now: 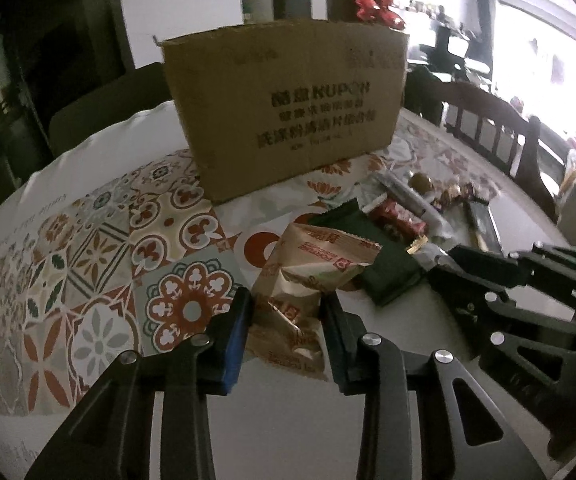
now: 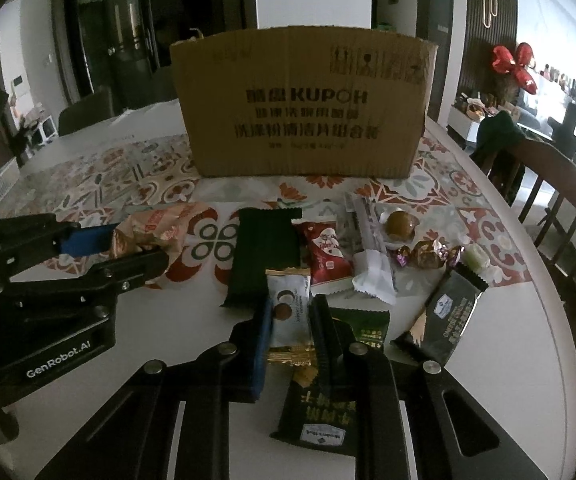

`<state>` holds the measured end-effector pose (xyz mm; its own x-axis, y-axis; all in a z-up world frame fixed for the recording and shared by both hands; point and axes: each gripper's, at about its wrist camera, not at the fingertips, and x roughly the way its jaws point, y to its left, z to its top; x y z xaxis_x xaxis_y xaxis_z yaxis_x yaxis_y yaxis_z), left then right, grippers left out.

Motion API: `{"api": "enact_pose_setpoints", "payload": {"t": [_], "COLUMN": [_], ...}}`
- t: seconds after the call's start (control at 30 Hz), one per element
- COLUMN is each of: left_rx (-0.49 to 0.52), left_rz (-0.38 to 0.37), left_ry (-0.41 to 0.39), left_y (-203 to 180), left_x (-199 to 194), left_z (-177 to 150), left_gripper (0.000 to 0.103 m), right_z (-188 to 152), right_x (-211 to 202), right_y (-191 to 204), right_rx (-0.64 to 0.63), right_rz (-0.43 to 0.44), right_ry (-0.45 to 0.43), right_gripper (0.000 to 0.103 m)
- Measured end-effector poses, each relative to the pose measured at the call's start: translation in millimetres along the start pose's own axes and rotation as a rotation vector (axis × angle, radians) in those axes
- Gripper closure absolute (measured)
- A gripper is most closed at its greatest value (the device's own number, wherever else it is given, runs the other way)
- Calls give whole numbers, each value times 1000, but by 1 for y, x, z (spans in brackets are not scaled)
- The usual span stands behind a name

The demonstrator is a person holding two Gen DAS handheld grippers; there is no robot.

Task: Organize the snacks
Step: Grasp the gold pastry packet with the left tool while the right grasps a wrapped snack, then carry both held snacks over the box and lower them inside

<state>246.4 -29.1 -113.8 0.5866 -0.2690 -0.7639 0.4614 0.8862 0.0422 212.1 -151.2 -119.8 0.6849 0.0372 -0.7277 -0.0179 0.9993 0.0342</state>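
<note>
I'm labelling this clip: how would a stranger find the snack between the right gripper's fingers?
Start at the cardboard box on the table, then come forward past the long dark green packet. At its near end lies a small white packet between the right gripper's fingers. Only it is white with brown balls pictured.

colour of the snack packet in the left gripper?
Tan-gold packet with red print, between the left gripper fingers; clearest in the left wrist view.

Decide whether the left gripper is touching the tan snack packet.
Touching. The left wrist view shows the left gripper with both jaws pressed against the crumpled tan snack packet.
</note>
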Motion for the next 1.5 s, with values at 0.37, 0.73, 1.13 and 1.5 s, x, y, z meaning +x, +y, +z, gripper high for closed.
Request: {"api": "enact_pose_setpoints", "payload": {"t": [0.37,0.73,1.13,1.5], "left_rx": [-101,-168,-183,-169], "left_rz": [42,31,25,44], "left_ry": [-60,-123,-205,-294], "left_y": [-8,-16,-17,-9], "left_x": [-40,-74,-92,-101], "left_z": [7,20,51,90], "left_gripper": [69,69,69,70], "right_z": [9,23,50,87], "right_x": [-32,-68,-91,-96], "right_y": [-10,-21,-28,-41], "right_rx": [9,20,14,29], "right_rz": [46,62,64,68], "right_ry": [-65,-154,-251,-322], "right_gripper": [82,82,82,82]}}
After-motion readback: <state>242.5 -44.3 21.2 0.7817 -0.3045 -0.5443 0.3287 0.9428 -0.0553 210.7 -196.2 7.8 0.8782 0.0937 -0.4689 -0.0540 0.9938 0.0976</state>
